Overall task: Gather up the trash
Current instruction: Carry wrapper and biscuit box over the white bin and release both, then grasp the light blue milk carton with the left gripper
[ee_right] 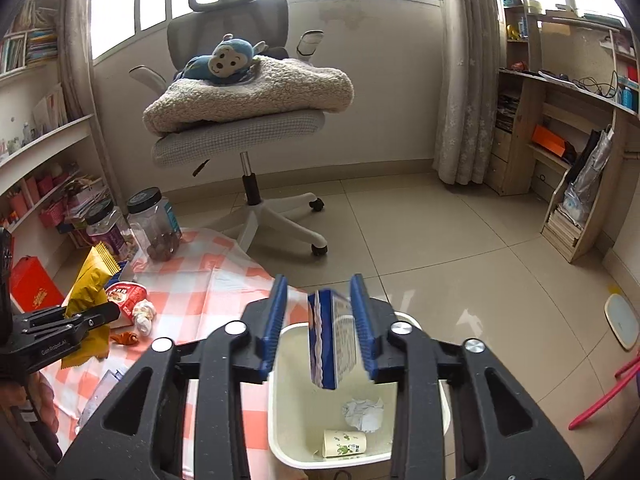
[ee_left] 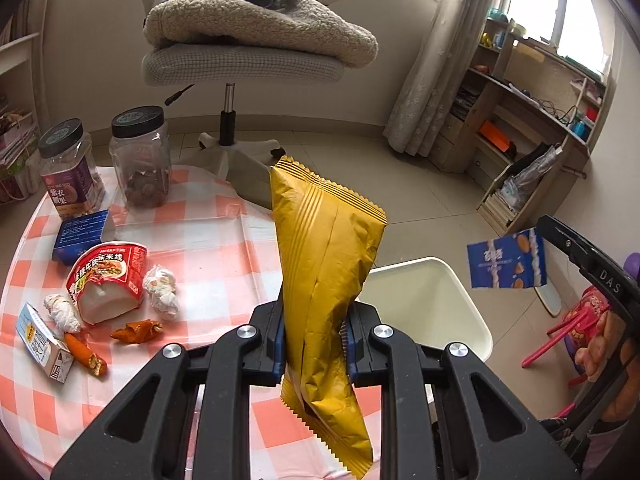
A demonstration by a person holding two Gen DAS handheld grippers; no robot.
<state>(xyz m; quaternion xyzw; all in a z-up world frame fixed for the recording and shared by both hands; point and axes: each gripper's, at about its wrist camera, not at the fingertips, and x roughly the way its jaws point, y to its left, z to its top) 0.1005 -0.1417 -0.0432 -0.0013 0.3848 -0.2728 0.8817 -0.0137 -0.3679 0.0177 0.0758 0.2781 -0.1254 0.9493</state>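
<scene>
My left gripper [ee_left: 314, 340] is shut on a yellow snack bag [ee_left: 328, 280] and holds it upright above the checked tablecloth [ee_left: 208, 248], next to the white trash bin [ee_left: 424, 304]. The bag also shows in the right wrist view [ee_right: 90, 284]. My right gripper [ee_right: 320, 328] is open over the bin [ee_right: 280, 420]. A blue biscuit box [ee_right: 324, 344] hangs between its fingers, against the right pad and apart from the left one; it also shows in the left wrist view [ee_left: 506, 260]. The bin holds a paper cup [ee_right: 344, 442] and crumpled paper [ee_right: 362, 412].
On the cloth lie a red noodle cup [ee_left: 106, 280], two tissue wads [ee_left: 162, 292], orange wrappers [ee_left: 138, 330], a small carton [ee_left: 42, 340], a blue box [ee_left: 82, 234] and two jars [ee_left: 140, 156]. An office chair [ee_right: 248, 120] stands behind. Shelves line both sides.
</scene>
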